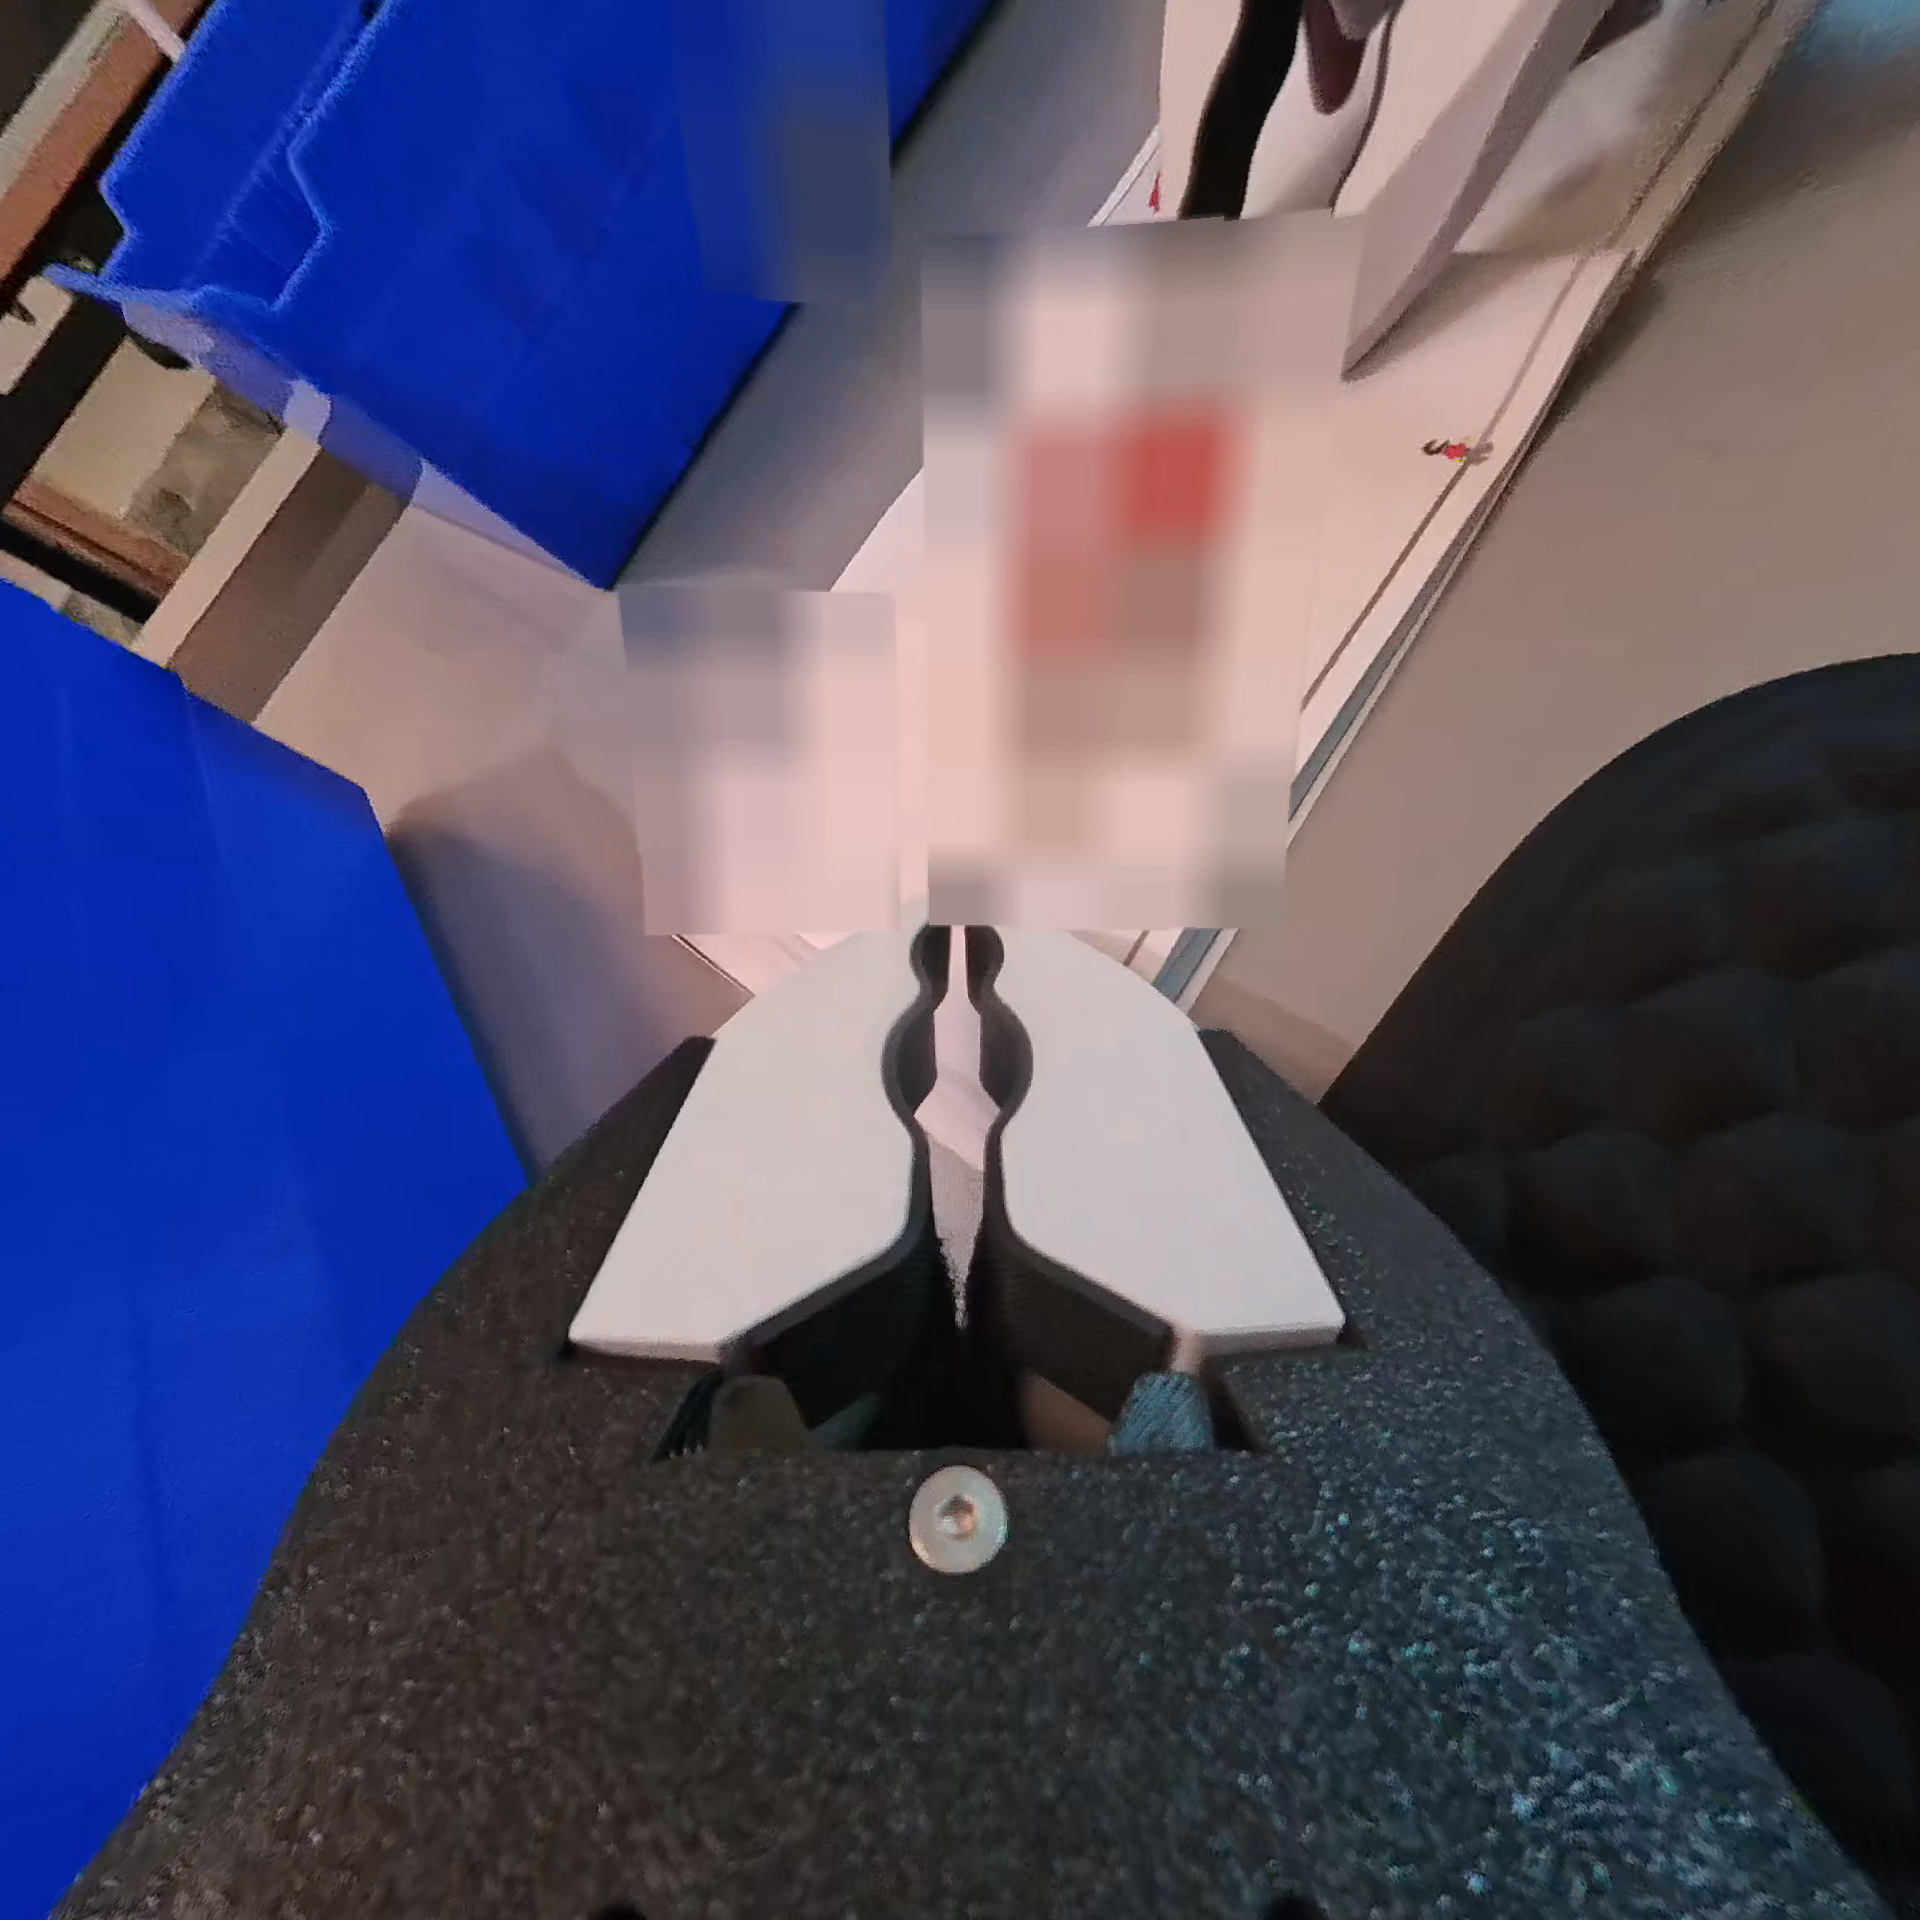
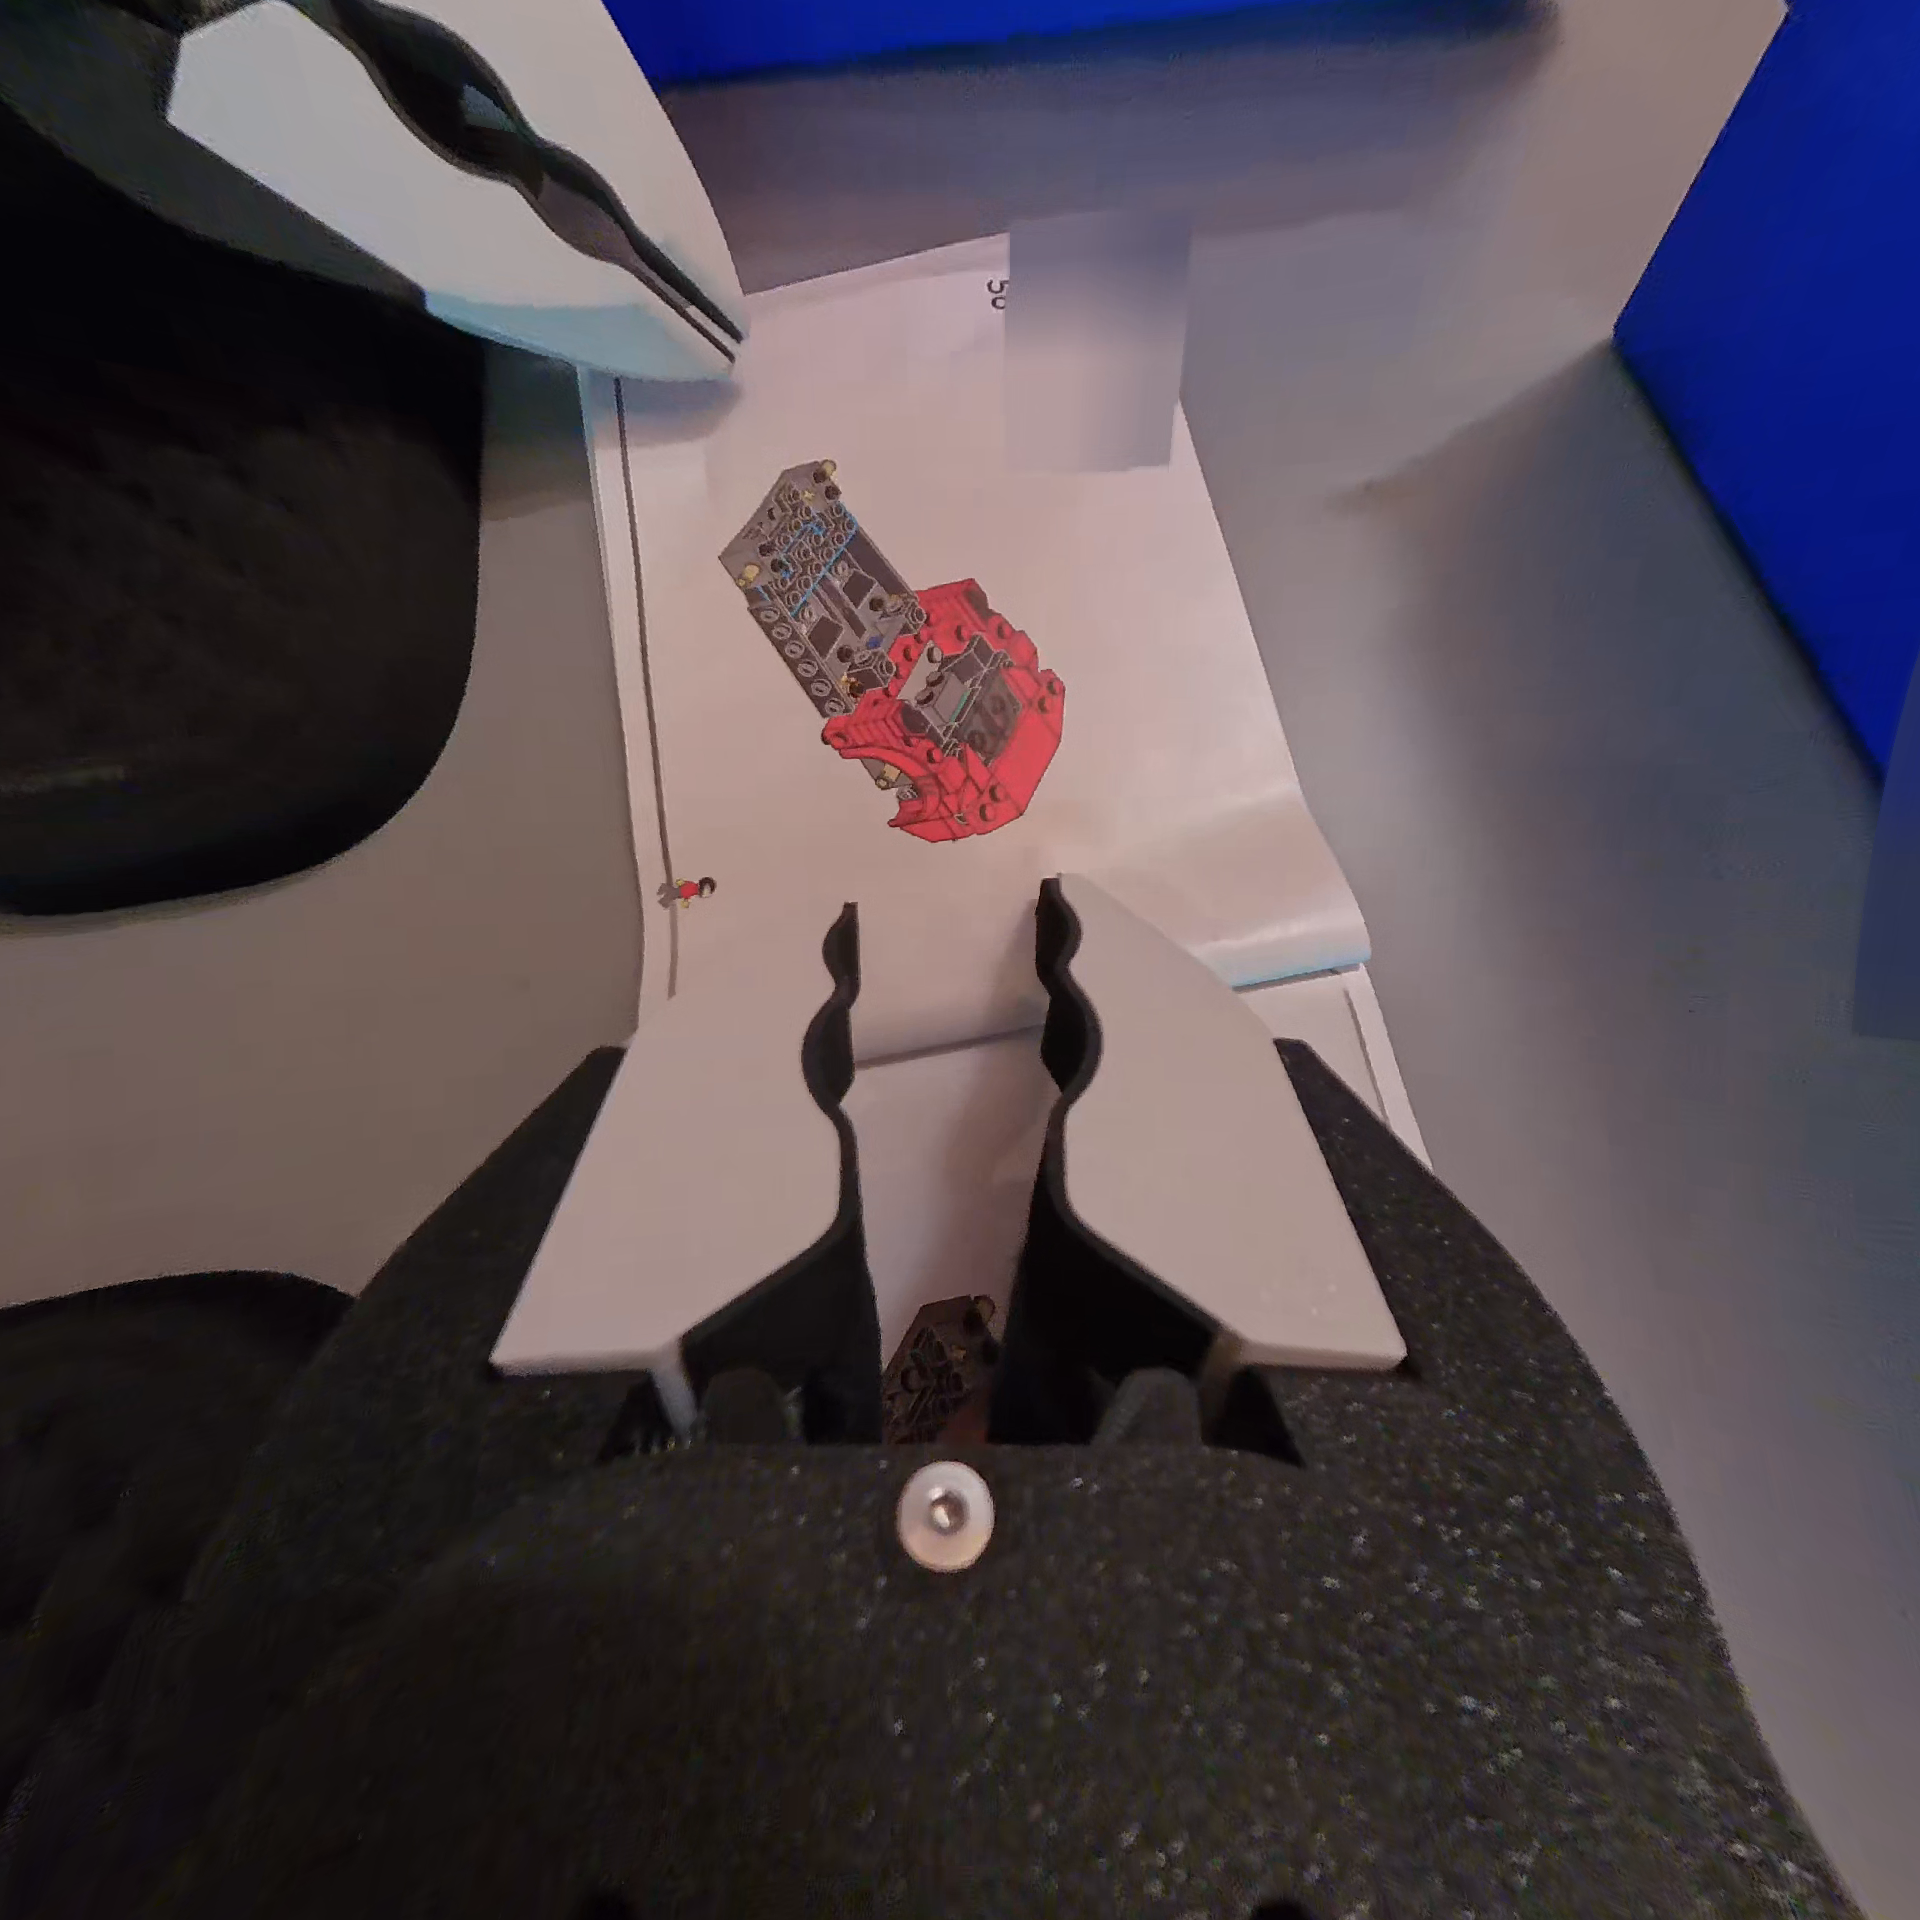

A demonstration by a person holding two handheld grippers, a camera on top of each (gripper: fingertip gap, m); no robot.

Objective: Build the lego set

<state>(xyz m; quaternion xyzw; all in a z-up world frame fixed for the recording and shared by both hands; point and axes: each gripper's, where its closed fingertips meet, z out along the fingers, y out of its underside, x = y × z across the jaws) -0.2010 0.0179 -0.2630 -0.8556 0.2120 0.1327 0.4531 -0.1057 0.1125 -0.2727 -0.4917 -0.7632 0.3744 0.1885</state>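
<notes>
An open instruction booklet [image 2: 1143,748] lies on the grey table, its upper page curling up. That page shows a printed picture of a red and grey model [image 2: 894,665]. My left gripper [image 1: 958,951] is shut, with a thin white sheet showing in the slit between its fingers. In the right wrist view its tips [image 2: 727,338] pinch the top left edge of the curled page. My right gripper [image 2: 945,904] is open and empty, hovering over the lower part of the booklet. No loose bricks are in view. A small dark shape [image 2: 935,1361] shows between the right fingers; I cannot tell whether it is printed.
Blue plastic bins stand close by: two on the left in the left wrist view [image 1: 468,260] [image 1: 156,1143], and one at the right [image 2: 1787,416]. A black textured bulk [image 1: 1714,1143] fills the right side. The grey table [image 2: 1558,935] is bare beside the booklet. About 15 cm separates my left fingertips from my right.
</notes>
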